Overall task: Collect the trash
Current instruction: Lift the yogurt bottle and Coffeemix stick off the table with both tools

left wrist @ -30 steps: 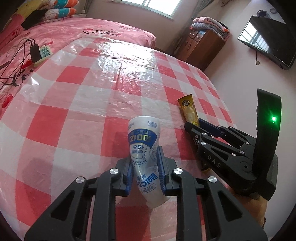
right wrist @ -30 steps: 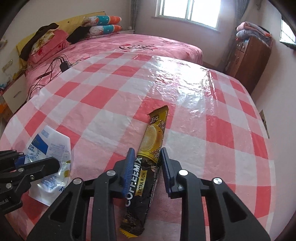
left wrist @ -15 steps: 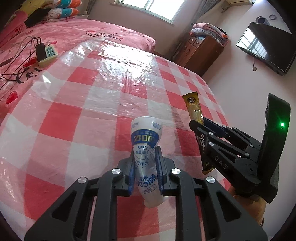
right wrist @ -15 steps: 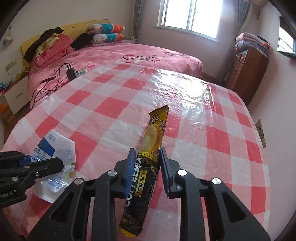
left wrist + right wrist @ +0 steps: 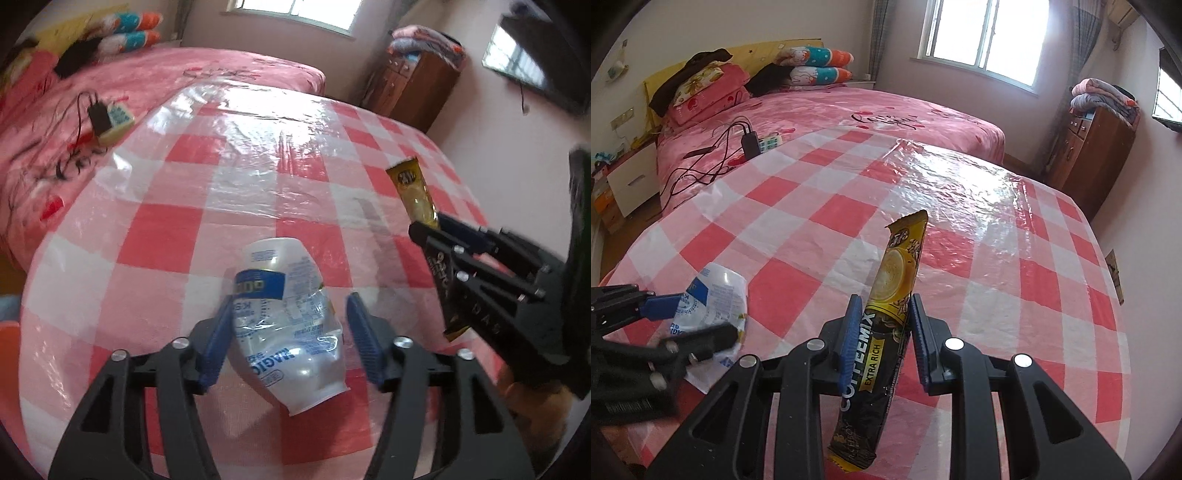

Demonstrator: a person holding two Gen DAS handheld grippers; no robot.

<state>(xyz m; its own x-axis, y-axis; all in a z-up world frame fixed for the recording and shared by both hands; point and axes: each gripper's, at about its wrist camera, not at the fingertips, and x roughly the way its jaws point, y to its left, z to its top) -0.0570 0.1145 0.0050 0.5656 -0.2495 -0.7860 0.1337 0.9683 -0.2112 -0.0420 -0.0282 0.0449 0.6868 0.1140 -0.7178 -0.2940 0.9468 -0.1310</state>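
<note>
Where the checked tablecloth fills mid-frame, the crumpled plastic pouch lies lengthwise, its cut end toward the lower edge. The left gripper is opening, its fingers clear of the pouch between them. The right gripper clamps the coffee sachet upright, long axis tilted upper right, lower end partly blurred.

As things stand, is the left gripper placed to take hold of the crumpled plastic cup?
Probably yes: the crumpled plastic cup lies between the left gripper fingers, whose jaws are opening, with nothing blocking it.
</note>
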